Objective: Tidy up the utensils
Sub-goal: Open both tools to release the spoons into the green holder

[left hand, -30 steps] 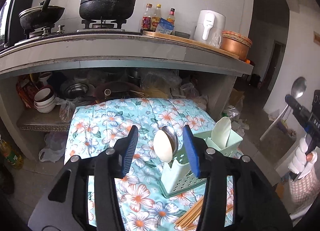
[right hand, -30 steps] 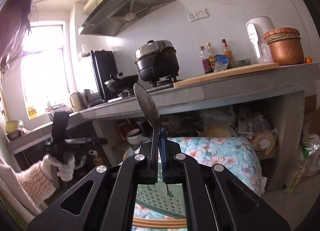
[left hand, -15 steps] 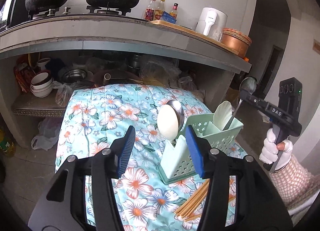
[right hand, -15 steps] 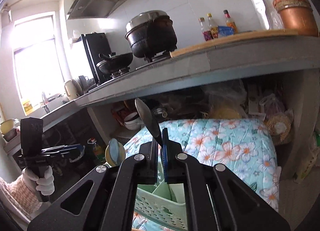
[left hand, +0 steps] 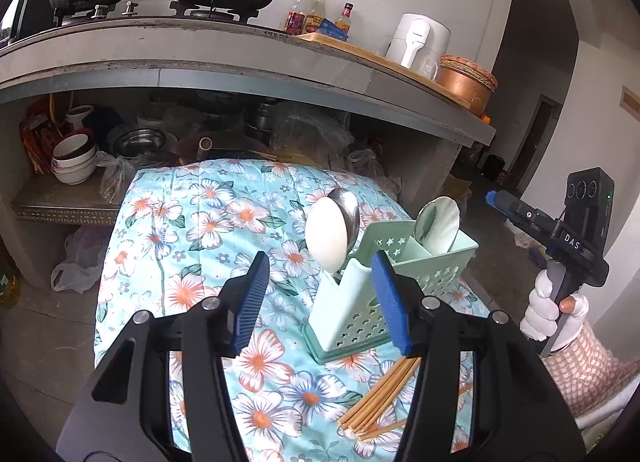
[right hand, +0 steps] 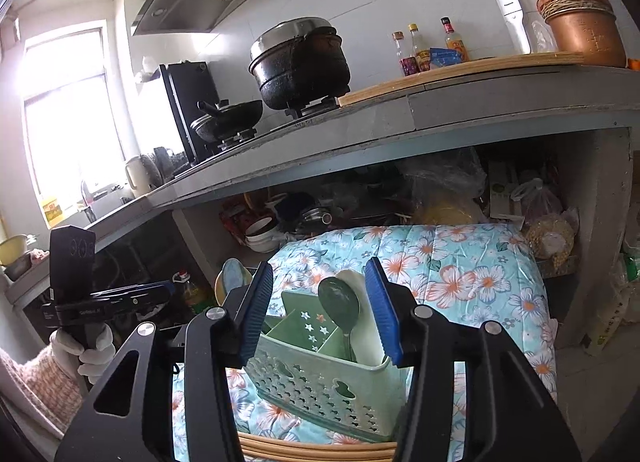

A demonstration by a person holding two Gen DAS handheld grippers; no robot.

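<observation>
A pale green utensil caddy [left hand: 404, 282] [right hand: 320, 382] stands on the flowered cloth. A white spoon [left hand: 325, 240] and a metal spoon [left hand: 349, 207] stand in its near compartment. A second metal spoon [right hand: 338, 302] [left hand: 425, 217] stands in the other one, beside a pale spoon [left hand: 445, 223]. My right gripper [right hand: 318, 298] [left hand: 496, 197] is just behind that spoon, its jaws opening, and the pads do not touch the spoon. Over the cloth, my left gripper [left hand: 320, 286] [right hand: 160, 292] is open and holds nothing. A bundle of wooden chopsticks [left hand: 380, 398] [right hand: 312, 450] lies beside the caddy.
The flowered cloth [left hand: 208, 229] covers a low table in front of a concrete counter [left hand: 240, 57] carrying pots, bottles and a kettle. Bowls [left hand: 74, 161] and bags fill the shelf under it. A gloved hand [left hand: 548, 314] holds the right gripper's handle.
My right gripper came down with the metal spoon, set it in the caddy and opened its jaws off it. The left gripper sank a little toward the table.
</observation>
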